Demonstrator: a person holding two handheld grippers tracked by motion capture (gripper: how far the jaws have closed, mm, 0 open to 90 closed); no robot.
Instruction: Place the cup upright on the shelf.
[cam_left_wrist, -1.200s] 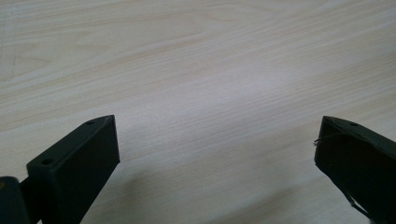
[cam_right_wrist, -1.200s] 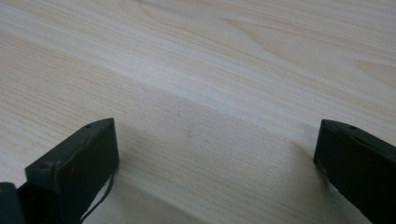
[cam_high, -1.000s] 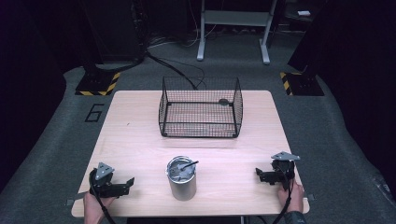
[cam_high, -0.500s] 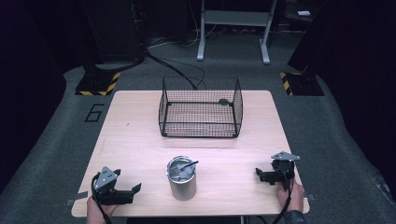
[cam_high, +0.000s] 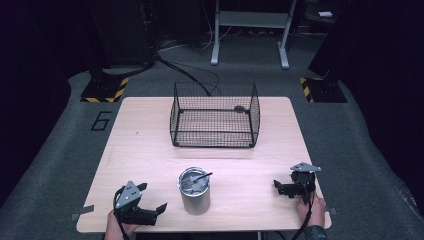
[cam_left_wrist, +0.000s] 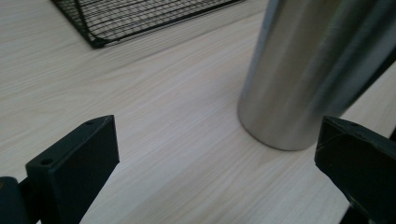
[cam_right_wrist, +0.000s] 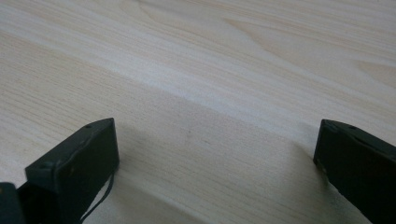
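- Looking at the metal cup (cam_high: 195, 196) first: it stands upright near the front edge of the tabletop (cam_high: 145, 150), about in the middle. Something thin, maybe a spoon handle, leans inside it; I cannot tell just what.

- What changed?

- The left gripper (cam_high: 150, 212) moved. A second ago it sat farther left, near the corner. Now it has slid toward the cup and points at it. In the left gripper view the cup (cam_left_wrist: 308, 70) is big and close, just ahead of the jaws and off to one side.

- Is it holding the cup?

- No. Its jaws are spread wide with only bare wood between them. I think it is getting ready to grab the cup, so the job has only just begun.

- And the other one?

- The right gripper (cam_high: 282, 187) has not moved. It rests near the right edge, well apart from the cup. Its jaws are wide too, with nothing in them.

- Is there room to move?

- Yes. The wood between the left gripper and the cup is bare. Behind the cup sits the wire basket (cam_high: 215, 116), open at the top, with a free strip of tabletop between them.

- Anything to watch?

- The cup is near the front edge, and it is tall. A bump from the side could tip it, I think. The left gripper is also close to the front edge.
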